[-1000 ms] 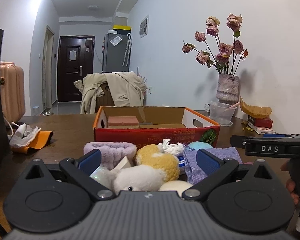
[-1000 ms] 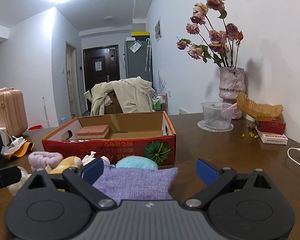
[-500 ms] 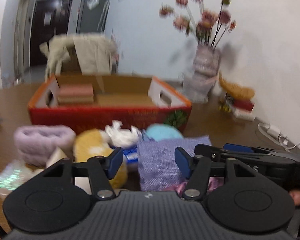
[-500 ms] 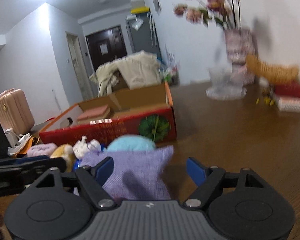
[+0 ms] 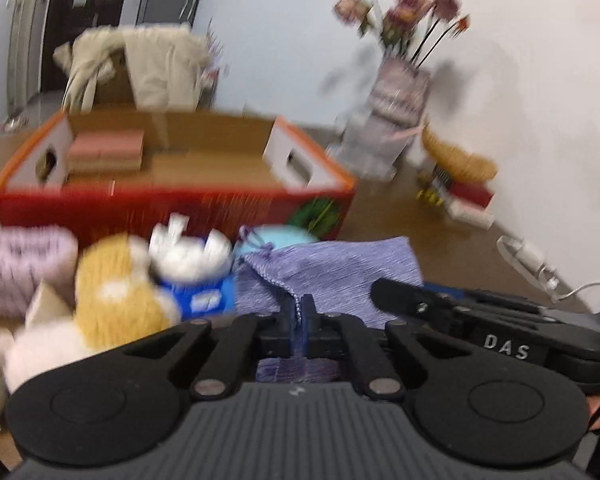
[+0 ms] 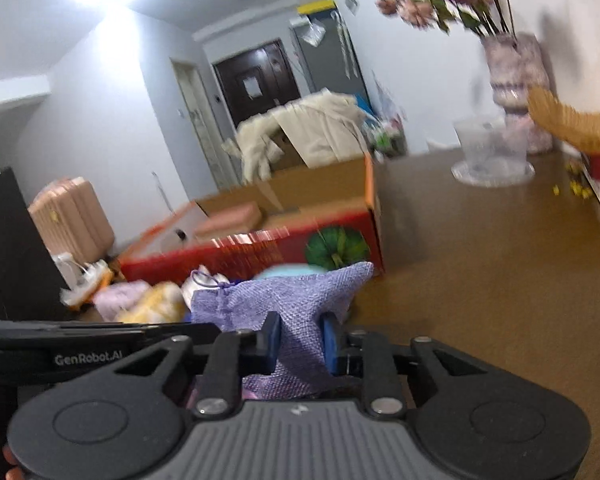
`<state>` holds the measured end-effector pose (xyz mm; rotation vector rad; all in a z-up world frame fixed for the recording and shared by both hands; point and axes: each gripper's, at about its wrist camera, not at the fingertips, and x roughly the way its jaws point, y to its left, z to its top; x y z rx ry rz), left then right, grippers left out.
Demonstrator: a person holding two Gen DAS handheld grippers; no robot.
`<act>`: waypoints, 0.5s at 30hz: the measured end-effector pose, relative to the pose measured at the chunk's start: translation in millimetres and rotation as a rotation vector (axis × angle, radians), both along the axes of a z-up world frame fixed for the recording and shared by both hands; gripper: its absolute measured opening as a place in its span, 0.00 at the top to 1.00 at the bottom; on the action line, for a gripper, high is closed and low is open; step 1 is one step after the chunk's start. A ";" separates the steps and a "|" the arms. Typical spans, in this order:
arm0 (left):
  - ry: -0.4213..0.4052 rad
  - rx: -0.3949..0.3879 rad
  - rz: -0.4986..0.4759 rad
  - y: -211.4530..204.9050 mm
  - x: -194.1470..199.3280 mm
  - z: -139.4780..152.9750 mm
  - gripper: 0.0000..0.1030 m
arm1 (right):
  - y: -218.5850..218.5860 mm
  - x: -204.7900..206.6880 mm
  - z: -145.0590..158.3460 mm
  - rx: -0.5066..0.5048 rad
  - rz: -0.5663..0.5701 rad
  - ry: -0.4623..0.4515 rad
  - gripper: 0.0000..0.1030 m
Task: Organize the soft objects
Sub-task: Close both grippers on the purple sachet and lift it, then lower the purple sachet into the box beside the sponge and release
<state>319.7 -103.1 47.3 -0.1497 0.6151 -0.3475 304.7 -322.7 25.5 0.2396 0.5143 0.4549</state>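
Observation:
A purple cloth pouch (image 5: 340,268) lies on the brown table in front of a red cardboard box (image 5: 172,204). My left gripper (image 5: 299,312) is shut on the pouch's near edge. My right gripper (image 6: 300,334) is shut on the same pouch (image 6: 288,300), pinching its near right part. Left of the pouch lie a yellow plush (image 5: 116,292), a white plush (image 5: 44,352), a lilac fluffy band (image 5: 20,268), a white-and-blue item (image 5: 192,272) and a light blue ball (image 5: 276,236). A pink block (image 5: 106,152) sits inside the box.
A vase of dried roses (image 5: 396,108) stands at the back right by the wall, with a clear cup (image 6: 492,148), a yellow paper liner (image 6: 572,124) and small boxes beside it. A white cable (image 5: 528,256) lies at the right. A pink suitcase (image 6: 72,216) stands far left.
Both grippers moved forward and closed on the purple pouch. They were open one second ago and half closed half a second ago.

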 end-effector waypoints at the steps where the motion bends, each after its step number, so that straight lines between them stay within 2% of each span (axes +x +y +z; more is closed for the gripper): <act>1: -0.032 -0.009 -0.007 0.7 -0.2 11.5 0.97 | -0.4 0.8 8.3 0.010 0.010 -0.025 0.80; 5: -0.091 -0.026 -0.028 4.0 30.9 55.2 0.97 | 3.5 25.7 47.0 0.016 0.035 -0.107 0.80; 9: -0.087 -0.019 -0.028 9.9 100.8 84.5 0.97 | 19.5 91.4 75.6 -0.013 0.041 -0.125 0.80; 12: -0.032 -0.020 -0.007 15.6 169.1 87.0 0.97 | 34.3 159.1 80.6 -0.018 0.028 -0.058 0.80; 15: 0.038 -0.046 0.033 24.3 233.5 69.5 0.95 | 50.4 227.9 72.0 -0.045 -0.008 0.046 0.80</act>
